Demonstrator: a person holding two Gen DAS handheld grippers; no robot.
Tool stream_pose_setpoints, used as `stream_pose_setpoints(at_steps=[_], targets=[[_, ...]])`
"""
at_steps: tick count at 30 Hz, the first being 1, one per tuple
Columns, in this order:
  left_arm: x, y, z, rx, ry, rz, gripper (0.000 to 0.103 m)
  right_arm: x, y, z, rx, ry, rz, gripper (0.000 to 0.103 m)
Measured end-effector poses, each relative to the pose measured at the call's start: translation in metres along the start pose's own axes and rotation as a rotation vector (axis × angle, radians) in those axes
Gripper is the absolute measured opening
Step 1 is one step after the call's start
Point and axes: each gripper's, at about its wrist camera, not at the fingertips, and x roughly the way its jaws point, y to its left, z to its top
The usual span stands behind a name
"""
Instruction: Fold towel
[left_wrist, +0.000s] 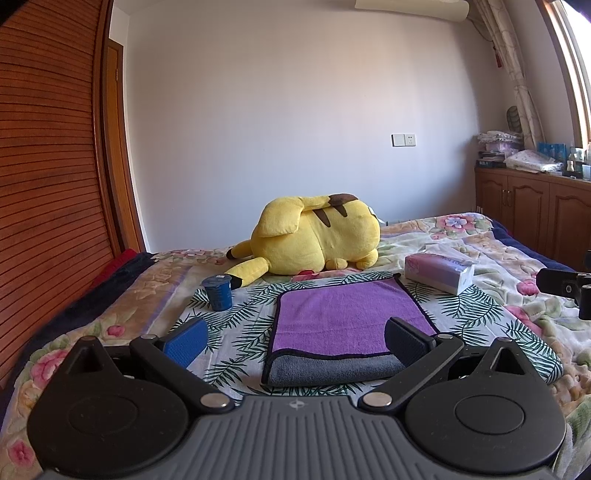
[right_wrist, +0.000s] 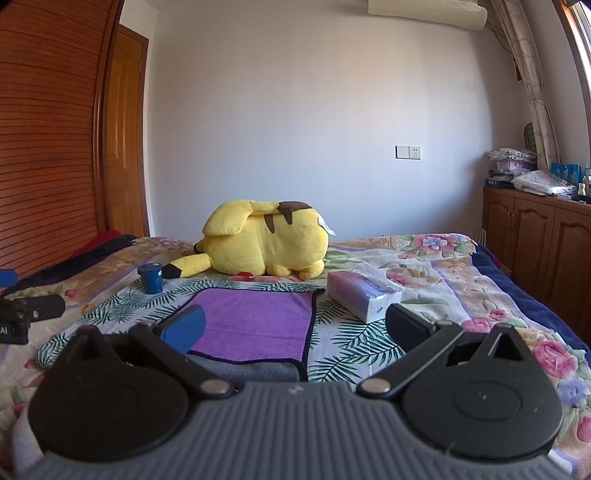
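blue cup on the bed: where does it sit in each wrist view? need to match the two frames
Left wrist: blue cup sits left of centre, left of the purple towel, beside the yellow plush's tail.
Right wrist: blue cup is further left, beyond the towel's far left corner, again by the plush's tail.
Shared landmark: the tissue box, right of the towel in both.

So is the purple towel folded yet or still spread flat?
Folded once: the towel lies doubled, its grey underside showing along the near fold.
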Motion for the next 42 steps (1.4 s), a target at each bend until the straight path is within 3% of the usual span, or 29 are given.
stream_pose_setpoints(at_steps=[25, 42], targets=[[0.000, 0.000, -0.001, 0.001, 0.000, 0.000, 0.103, 0.000, 0.000, 0.000, 0.005, -0.001, 0.000, 0.103], [0.012, -0.006, -0.008, 0.020, 0.067, -0.015, 0.103, 0.006, 0.000, -0.004, 0.007, 0.025, -0.001, 0.103]])
